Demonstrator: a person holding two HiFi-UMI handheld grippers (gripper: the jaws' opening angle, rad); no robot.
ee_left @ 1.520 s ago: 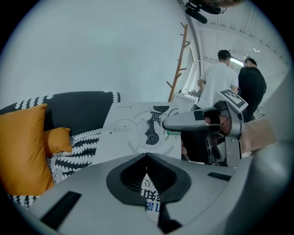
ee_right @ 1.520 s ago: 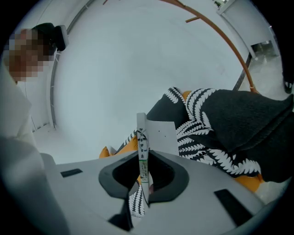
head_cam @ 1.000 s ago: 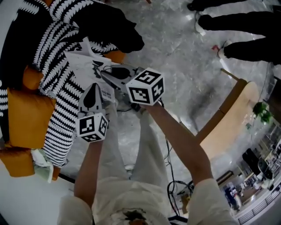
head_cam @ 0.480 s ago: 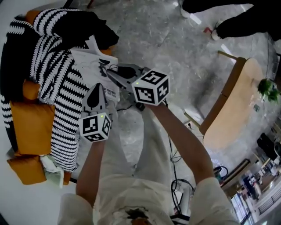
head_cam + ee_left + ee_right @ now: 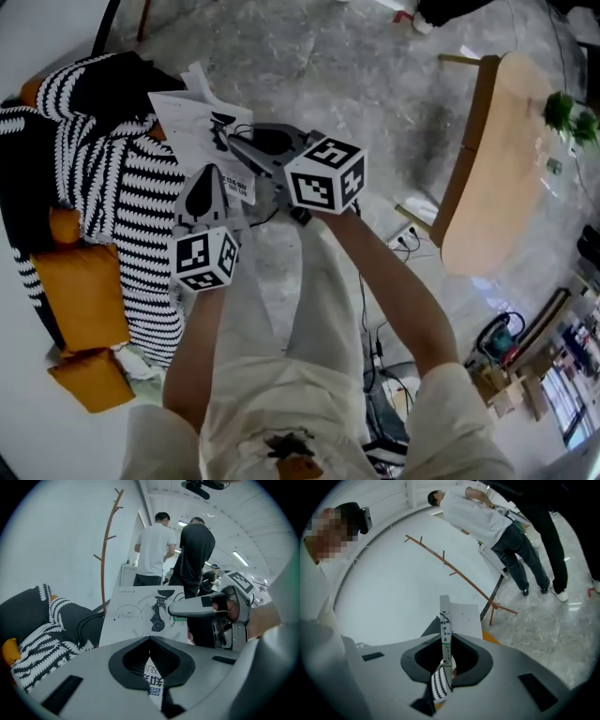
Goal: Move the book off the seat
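Note:
The book (image 5: 199,127) is white with a black drawing on its cover, and both grippers hold it in the air. It hangs past the edge of the seat (image 5: 84,291), an orange armchair under a black-and-white striped blanket (image 5: 112,202). My left gripper (image 5: 208,176) is shut on the book's near edge. In the left gripper view, printed cover (image 5: 136,616) shows between the jaws (image 5: 150,641). My right gripper (image 5: 232,142) is shut on the spine side. In the right gripper view, the book's edge (image 5: 444,620) stands upright in its jaws (image 5: 445,641).
A wooden table (image 5: 487,169) with a green plant (image 5: 567,112) stands at the right. Cables (image 5: 375,375) lie on the grey floor by my legs. Two people (image 5: 152,550) and a wooden coat stand (image 5: 110,550) are behind the chair.
Both grippers have carried the book sideways and a little upward, away from the chair. The chair has slid left in view and the wooden table has come nearer. Neither grip has changed.

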